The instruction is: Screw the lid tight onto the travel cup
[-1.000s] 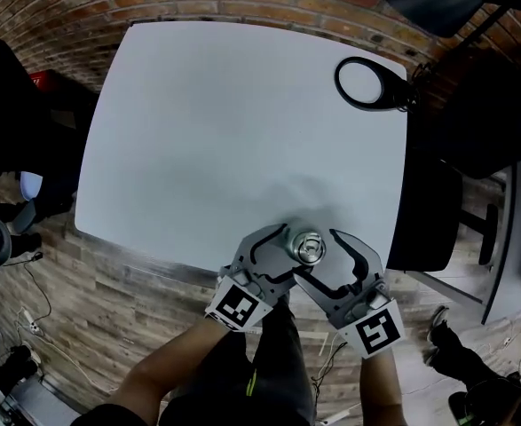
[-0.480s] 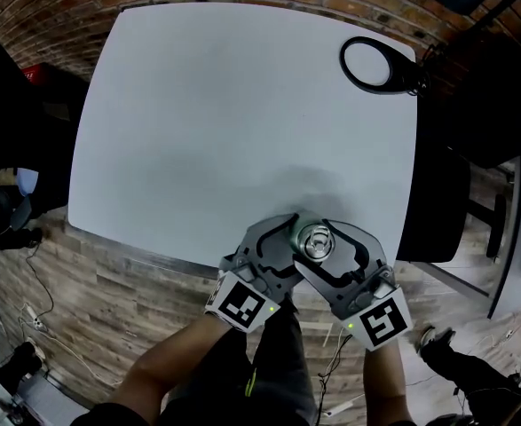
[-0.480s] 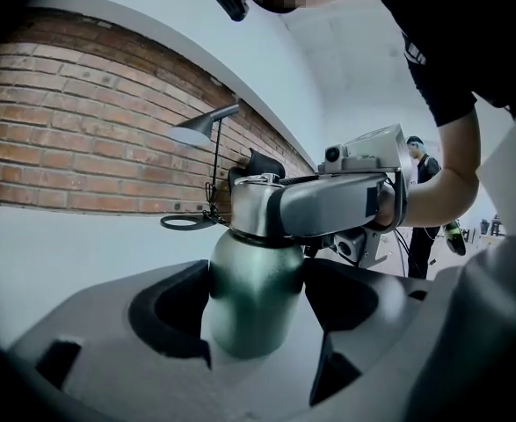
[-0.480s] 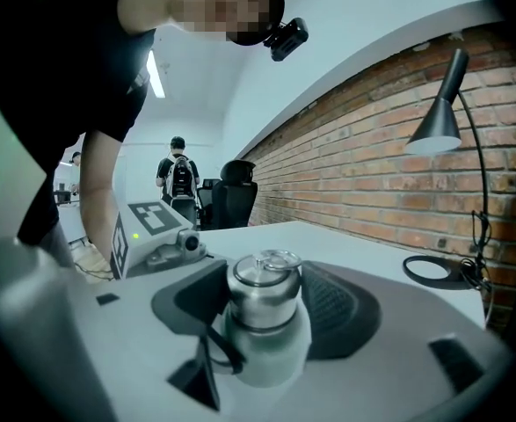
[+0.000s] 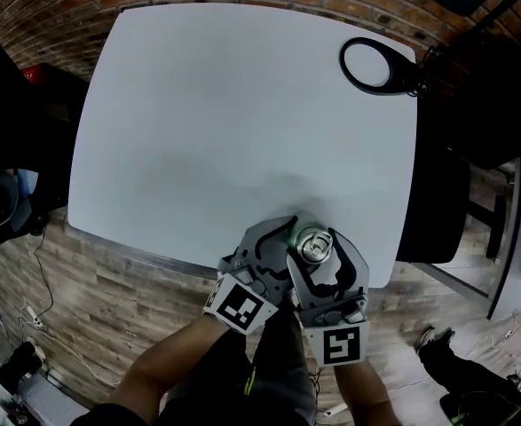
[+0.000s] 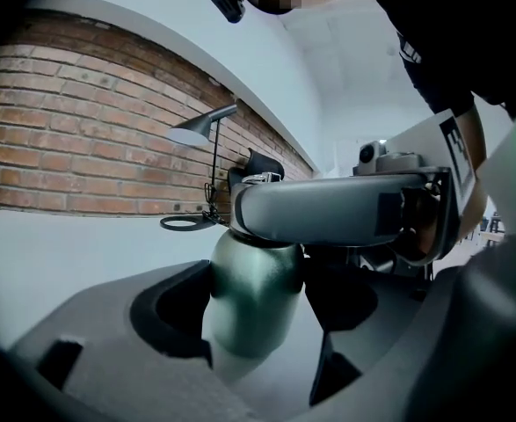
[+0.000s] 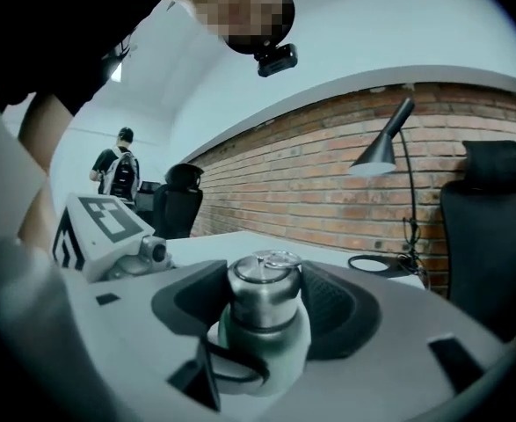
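Note:
The travel cup [image 5: 311,245] stands near the white table's [image 5: 224,122] front edge, its steel lid [image 7: 265,290] on top. Its green body [image 6: 250,293] sits between the jaws of my left gripper [image 5: 288,238], which is shut on it low down. My right gripper [image 5: 317,248] reaches over the left one at lid height. Its jaws are closing with the lid between them, and a little room shows on both sides of the lid. A dark strap loop [image 7: 233,369] hangs at the cup's neck.
A black ring-shaped lamp base [image 5: 373,63] sits at the table's far right corner, and its stem rises beside a brick wall. A dark office chair [image 5: 430,211] stands just right of the table. The table edge runs right under the grippers.
My right gripper has swung round the lid, its marker cube moving left and toward me. Its jaws have narrowed a little. The left gripper and the cup have stayed put.

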### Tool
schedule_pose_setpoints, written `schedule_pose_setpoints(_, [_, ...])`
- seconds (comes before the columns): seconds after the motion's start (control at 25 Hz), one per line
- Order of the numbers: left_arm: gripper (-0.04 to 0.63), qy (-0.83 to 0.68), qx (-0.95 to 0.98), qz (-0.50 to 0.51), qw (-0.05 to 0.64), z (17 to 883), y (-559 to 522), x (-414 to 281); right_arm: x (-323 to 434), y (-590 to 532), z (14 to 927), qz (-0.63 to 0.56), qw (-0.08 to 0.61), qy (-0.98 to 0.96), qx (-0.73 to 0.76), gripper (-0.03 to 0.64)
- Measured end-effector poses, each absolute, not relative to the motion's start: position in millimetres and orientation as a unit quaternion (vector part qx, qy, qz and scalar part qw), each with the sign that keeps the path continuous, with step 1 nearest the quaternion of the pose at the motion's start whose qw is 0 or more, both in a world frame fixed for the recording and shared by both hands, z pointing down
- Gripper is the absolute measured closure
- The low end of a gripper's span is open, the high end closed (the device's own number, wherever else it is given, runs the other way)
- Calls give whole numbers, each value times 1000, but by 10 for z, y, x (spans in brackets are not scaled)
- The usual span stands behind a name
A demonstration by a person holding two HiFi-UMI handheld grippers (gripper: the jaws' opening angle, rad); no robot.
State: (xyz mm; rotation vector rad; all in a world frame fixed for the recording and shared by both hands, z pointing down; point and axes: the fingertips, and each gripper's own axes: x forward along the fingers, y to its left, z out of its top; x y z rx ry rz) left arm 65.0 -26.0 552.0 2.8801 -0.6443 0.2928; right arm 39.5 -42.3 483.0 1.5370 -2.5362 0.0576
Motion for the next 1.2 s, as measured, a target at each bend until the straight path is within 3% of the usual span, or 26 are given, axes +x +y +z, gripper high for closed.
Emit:
schedule_pose_setpoints(0.24, [247,-220,969,85,76,5442,-311,645,422,-454,4826,28,60,-812,580,348])
schedule_pose_setpoints(0.64, [247,-221,968,87,78,5482,-292,653,459,-341,4913,43,87,-849,520,336])
schedule_pose_setpoints(0.96, [247,-219,967,96,92,5538,-256,645,506,-248,4935,80,122,-930,336,319])
schedule_pose_setpoints(1.2, [247,-221,968,89,83,5478,-296,655,350,-348,4828,27,153,-961,229,314])
